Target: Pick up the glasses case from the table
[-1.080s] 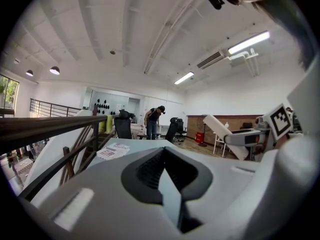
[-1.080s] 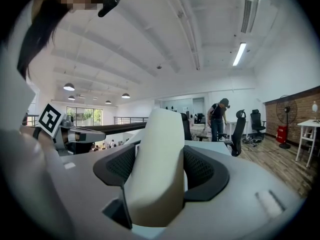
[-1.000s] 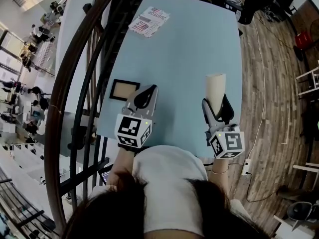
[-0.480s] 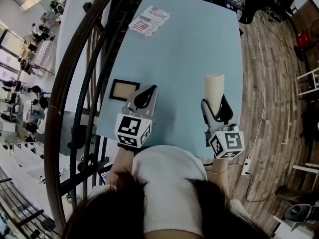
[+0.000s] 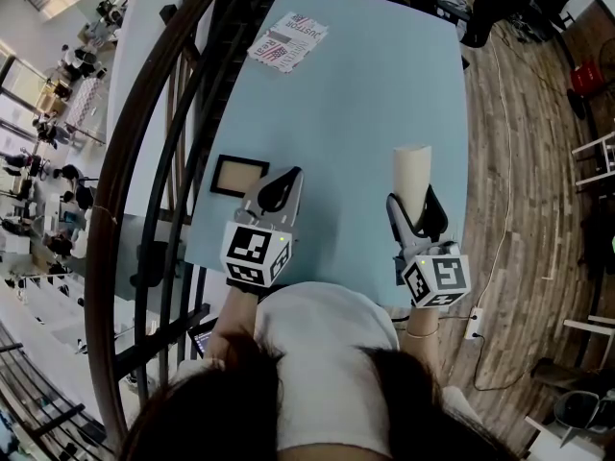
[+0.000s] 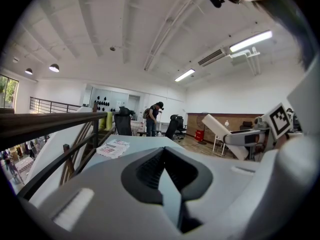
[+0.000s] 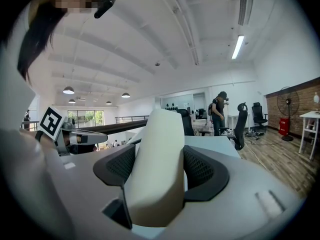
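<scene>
The glasses case [image 5: 413, 173] is a long cream-coloured case. My right gripper [image 5: 415, 206] is shut on its near end, over the right part of the light blue table [image 5: 365, 94]. In the right gripper view the case [image 7: 156, 154] fills the gap between the black pads [image 7: 200, 166] and juts out ahead, away from me. In the left gripper view the case [image 6: 224, 134] rises at a slant from the right gripper. My left gripper [image 5: 285, 175] hovers over the table's near left part, its jaws together on nothing [image 6: 164, 151].
A small black-framed panel [image 5: 238, 173] lies on the table just left of the left gripper. A printed leaflet [image 5: 286, 41] sits at the far left corner. A dark stair railing [image 5: 183, 161] runs along the table's left side. Wooden floor with a cable [image 5: 504, 209] lies to the right.
</scene>
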The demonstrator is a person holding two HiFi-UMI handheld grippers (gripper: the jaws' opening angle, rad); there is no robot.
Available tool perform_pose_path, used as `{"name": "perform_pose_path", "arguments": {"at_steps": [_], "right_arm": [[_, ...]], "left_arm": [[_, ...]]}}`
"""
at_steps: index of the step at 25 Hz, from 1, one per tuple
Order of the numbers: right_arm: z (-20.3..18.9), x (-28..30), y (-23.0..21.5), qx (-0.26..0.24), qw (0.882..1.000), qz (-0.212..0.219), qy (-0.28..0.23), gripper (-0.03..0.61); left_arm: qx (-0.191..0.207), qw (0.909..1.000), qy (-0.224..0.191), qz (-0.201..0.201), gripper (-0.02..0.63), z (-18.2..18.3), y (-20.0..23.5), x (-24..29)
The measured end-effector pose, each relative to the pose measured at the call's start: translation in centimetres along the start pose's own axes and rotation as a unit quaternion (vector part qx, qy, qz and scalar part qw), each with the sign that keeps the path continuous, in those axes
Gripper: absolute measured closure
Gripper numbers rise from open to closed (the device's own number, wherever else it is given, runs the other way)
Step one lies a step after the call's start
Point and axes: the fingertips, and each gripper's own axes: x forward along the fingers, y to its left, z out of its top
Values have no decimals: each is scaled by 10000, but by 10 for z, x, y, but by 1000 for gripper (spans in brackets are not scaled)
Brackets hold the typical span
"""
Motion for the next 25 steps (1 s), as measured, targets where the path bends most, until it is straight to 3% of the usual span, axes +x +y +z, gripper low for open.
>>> {"name": "perform_pose_path", "arguments": {"at_steps": [25], "right_arm": [[-9, 2, 2, 66, 9999, -9, 99, 278]], "left_arm": [[-28, 10000, 12, -8, 556, -4, 4, -1]]}}
